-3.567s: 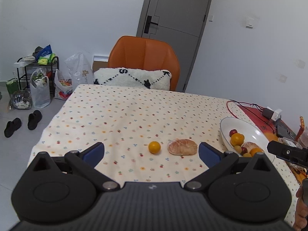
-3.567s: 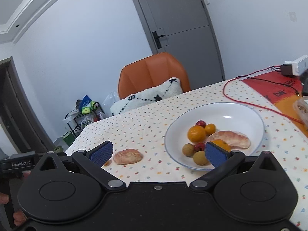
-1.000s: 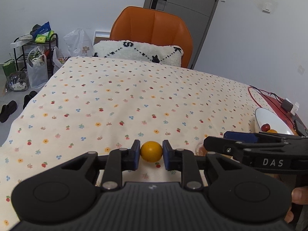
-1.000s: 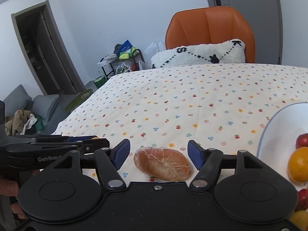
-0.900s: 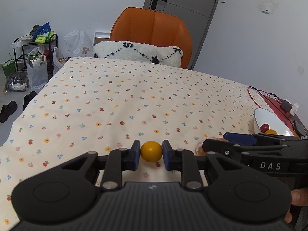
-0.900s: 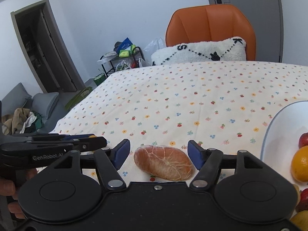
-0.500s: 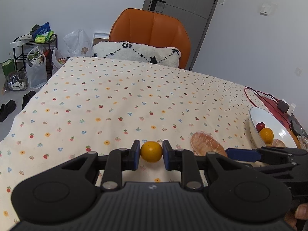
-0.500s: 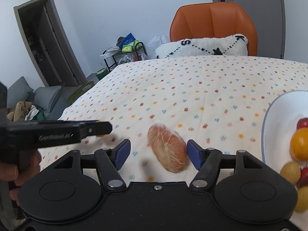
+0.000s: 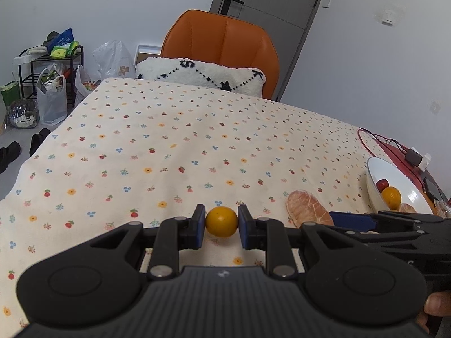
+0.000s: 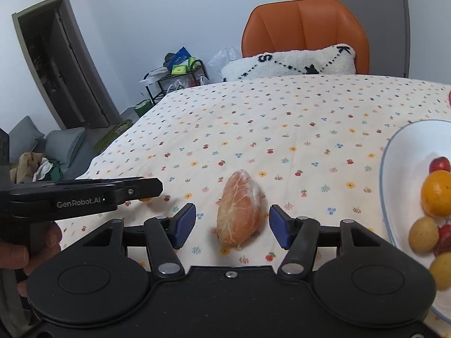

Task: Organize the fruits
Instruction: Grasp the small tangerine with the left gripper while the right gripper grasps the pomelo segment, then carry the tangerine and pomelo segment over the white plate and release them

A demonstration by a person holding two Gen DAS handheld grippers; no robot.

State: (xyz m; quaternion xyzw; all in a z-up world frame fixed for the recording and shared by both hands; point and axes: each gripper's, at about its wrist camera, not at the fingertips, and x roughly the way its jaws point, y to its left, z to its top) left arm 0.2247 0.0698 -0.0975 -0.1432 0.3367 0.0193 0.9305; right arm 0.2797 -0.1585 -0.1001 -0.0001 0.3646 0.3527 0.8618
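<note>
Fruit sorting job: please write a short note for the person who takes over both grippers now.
Left gripper: shut on the small orange fruit.
Right gripper: jaws closing around the peeled pomelo segment, pads not touching it yet; it lies on the tablecloth.
White bowl, to the right, already holds several fruits.
Done: small fruit gripped.
Left: finish the grip on the segment, then probably carry both into the bowl.

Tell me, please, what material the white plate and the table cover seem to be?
White plate: probably glazed ceramic; glossy, with light reflections and a thin bluish rim. Table cover: looks like soft matte fabric, printed with small flowers and fruits; it drapes over the table edge.
</note>
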